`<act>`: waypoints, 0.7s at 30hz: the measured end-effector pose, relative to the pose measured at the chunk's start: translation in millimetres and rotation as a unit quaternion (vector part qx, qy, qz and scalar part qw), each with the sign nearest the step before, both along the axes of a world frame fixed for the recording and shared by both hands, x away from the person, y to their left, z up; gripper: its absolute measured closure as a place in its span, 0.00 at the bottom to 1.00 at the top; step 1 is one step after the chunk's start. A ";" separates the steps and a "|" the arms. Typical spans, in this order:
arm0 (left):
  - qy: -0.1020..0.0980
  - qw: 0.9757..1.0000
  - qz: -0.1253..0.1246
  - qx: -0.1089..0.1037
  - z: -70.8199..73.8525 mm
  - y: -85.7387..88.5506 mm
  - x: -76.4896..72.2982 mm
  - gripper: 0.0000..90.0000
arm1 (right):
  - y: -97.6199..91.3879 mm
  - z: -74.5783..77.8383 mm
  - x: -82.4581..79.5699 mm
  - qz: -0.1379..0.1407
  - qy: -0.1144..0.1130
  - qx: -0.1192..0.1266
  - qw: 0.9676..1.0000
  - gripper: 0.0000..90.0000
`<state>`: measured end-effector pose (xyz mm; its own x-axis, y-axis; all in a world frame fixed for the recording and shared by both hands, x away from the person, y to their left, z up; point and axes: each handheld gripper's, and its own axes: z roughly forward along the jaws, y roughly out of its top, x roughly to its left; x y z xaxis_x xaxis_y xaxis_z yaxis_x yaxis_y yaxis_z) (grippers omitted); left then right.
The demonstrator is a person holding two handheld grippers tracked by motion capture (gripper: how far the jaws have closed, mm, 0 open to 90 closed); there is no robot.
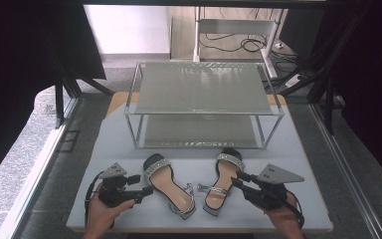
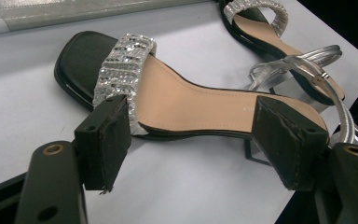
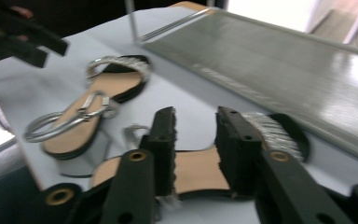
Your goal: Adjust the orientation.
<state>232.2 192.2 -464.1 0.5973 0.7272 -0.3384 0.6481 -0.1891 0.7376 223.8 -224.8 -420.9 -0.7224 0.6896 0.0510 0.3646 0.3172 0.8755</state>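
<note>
Now left tool (image 1: pixel 145 185) jaws apart beside left sandal (image 1: pixel 169 181); right tool (image 1: pixel 238 179) jaws narrowed, unclamped, over right sandal (image 1: pixel 222 184).

Two-tier rack (image 1: pixel 204 89) standing at the rear of the desk (image 1: pixel 104 149), left sandal (image 1: pixel 169 184) and right sandal (image 1: pixel 223 181) lying side by side in front of it, left gripper (image 1: pixel 146 185) sitting left of the pair, right gripper (image 1: pixel 238 179) sitting right.

free: bare table (image 1: pixel 114 144) strip left of frame centre, between rack and shoes | gap between the two sandals, mid-bottom, narrow | block: two-tier rack (image 1: pixel 204 102) fills upper centre, posts at corners, low shelf tight | left sandal (image 1: pixel 169 184) and right sandal (image 1: pixel 224 181) lie across bottom centre | table edges near both lower corners
</note>
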 end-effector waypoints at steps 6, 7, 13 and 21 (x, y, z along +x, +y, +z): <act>0.000 1.000 0.005 -0.007 2.1 2.8 4.0 0.32 | 26.4 -12.4 -4.3 0.049 0.024 -0.019 0.998 0.94; 0.003 1.000 0.006 -0.008 1.1 3.7 5.5 0.32 | 30.5 -15.0 -4.3 0.054 0.027 -0.021 0.998 0.95; 0.013 1.000 0.011 -0.003 -4.2 5.6 11.6 0.32 | 54.8 -25.0 -3.8 0.090 0.038 -0.037 0.994 0.98; 0.018 1.000 0.010 0.006 -7.1 3.7 11.1 0.32 | 76.9 -41.8 -1.4 0.121 0.059 -0.059 0.989 0.99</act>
